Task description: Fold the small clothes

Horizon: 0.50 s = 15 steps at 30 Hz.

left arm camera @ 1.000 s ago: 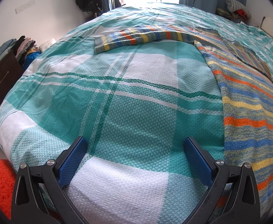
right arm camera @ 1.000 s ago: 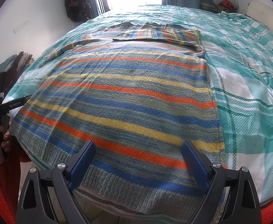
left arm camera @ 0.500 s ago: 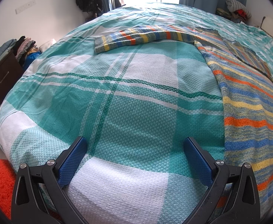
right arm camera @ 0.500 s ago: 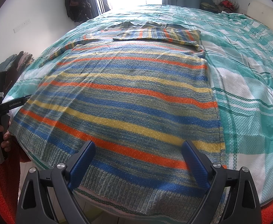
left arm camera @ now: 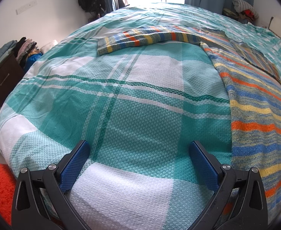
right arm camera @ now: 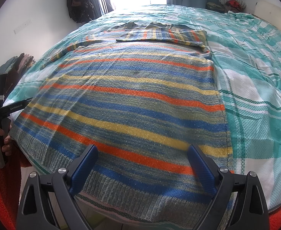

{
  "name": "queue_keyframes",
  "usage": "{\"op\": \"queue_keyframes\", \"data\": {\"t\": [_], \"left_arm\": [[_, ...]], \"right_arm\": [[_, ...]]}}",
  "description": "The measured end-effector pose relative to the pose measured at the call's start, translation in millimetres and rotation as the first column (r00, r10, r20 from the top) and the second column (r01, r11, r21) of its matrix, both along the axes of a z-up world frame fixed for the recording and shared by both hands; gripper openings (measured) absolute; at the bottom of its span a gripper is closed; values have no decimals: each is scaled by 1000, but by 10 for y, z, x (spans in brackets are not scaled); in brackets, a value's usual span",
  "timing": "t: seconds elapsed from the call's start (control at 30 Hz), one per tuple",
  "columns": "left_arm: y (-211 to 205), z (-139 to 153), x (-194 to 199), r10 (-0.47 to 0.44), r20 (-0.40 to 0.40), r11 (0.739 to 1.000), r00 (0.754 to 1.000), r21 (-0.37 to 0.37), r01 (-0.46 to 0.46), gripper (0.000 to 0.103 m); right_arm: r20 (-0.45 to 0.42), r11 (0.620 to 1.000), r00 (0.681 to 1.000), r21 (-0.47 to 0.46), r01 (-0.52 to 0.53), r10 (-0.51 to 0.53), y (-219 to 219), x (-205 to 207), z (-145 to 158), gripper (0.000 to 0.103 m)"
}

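Right wrist view: striped knitted sweater (right arm camera: 136, 103) lies flat on teal checked bedspread (right arm camera: 255, 99), hem nearest, neck far; right gripper (right arm camera: 142, 163) and left gripper (left arm camera: 139, 159) both gape wide.

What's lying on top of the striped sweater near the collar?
One sleeve is folded across the top of the sweater, over the chest. The other sleeve lies out on the bedspread. The fabric under the folded sleeve is hidden.

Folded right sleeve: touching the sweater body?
Touching. Right wrist view shows the folded sleeve lying flat across the sweater chest, no gap.
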State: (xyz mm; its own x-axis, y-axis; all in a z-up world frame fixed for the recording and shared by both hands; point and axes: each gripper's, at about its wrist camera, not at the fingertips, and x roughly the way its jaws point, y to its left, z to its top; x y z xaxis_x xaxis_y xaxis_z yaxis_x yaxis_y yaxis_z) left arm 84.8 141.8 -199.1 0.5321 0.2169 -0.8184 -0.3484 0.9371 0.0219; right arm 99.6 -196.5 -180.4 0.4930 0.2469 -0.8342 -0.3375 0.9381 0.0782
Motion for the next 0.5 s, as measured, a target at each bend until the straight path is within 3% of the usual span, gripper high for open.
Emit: {"op": "queue_keyframes", "data": {"t": [0.13, 0.23, 0.37, 0.5], "left_arm": [[28, 26, 37, 1, -16, 1000, 1000, -10, -1, 103], [101, 155, 127, -18, -67, 997, 998, -76, 13, 102], [469, 570, 291, 6, 58, 975, 998, -222, 7, 102], [1264, 848, 669, 131, 150, 924, 980, -377, -66, 102]], "right_arm": [[-1, 1000, 1000, 0, -1, 1, -2, 1, -2, 94], [-1, 1000, 1000, 0, 0, 0, -4, 2, 0, 94], [-1, 1000, 1000, 8, 2, -2, -3, -5, 4, 94], [-7, 1000, 1000, 30, 9, -9, -30, 3, 7, 94]]}}
